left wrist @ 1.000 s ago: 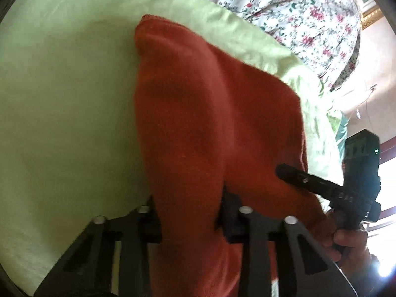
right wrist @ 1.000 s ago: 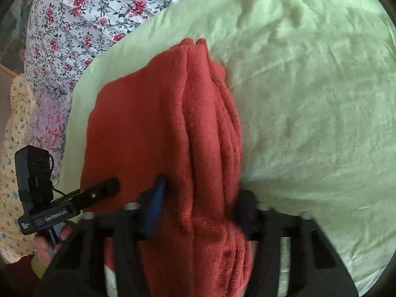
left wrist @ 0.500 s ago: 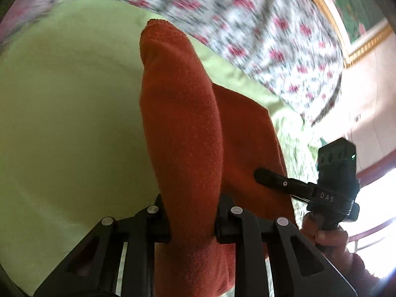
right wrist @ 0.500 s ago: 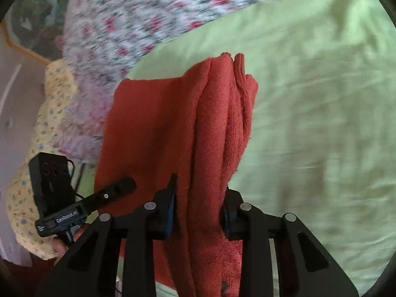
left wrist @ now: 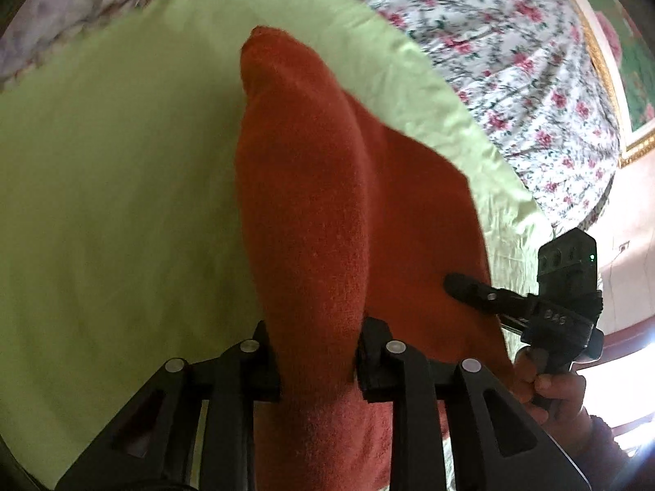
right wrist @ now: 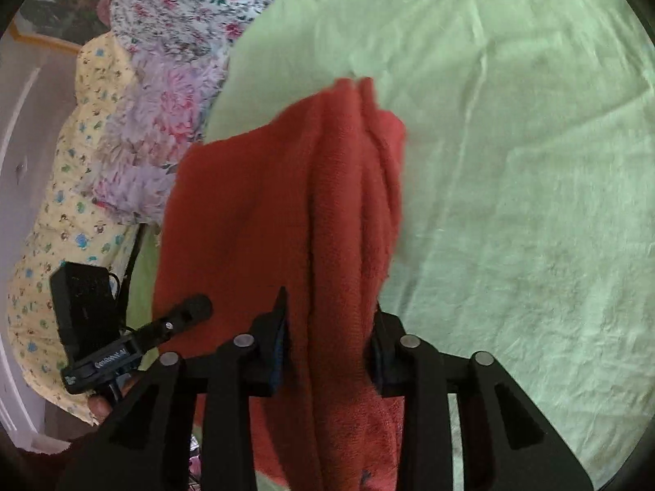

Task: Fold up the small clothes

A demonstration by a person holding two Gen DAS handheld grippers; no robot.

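A rust-red fleece garment (left wrist: 303, 221) is folded into a thick band and held up over a light green sheet (left wrist: 102, 204). My left gripper (left wrist: 317, 358) is shut on one end of it. My right gripper (right wrist: 327, 352) is shut on the other end of the garment (right wrist: 327, 212), where several layered edges show. Each gripper also shows in the other's view: the right one (left wrist: 470, 286) at the right of the left wrist view, the left one (right wrist: 192, 309) at the lower left of the right wrist view.
The green sheet (right wrist: 511, 163) covers the bed. A white floral bedspread (left wrist: 511, 41) lies beyond it. A lilac flowered cloth (right wrist: 155, 131) and a yellow printed cloth (right wrist: 61, 204) lie at the bed's edge. A gold picture frame (left wrist: 606, 82) is on the wall.
Both grippers closed on the garment's ends and lifted it off the sheet; the cloth now hangs gathered as a narrower band between them.
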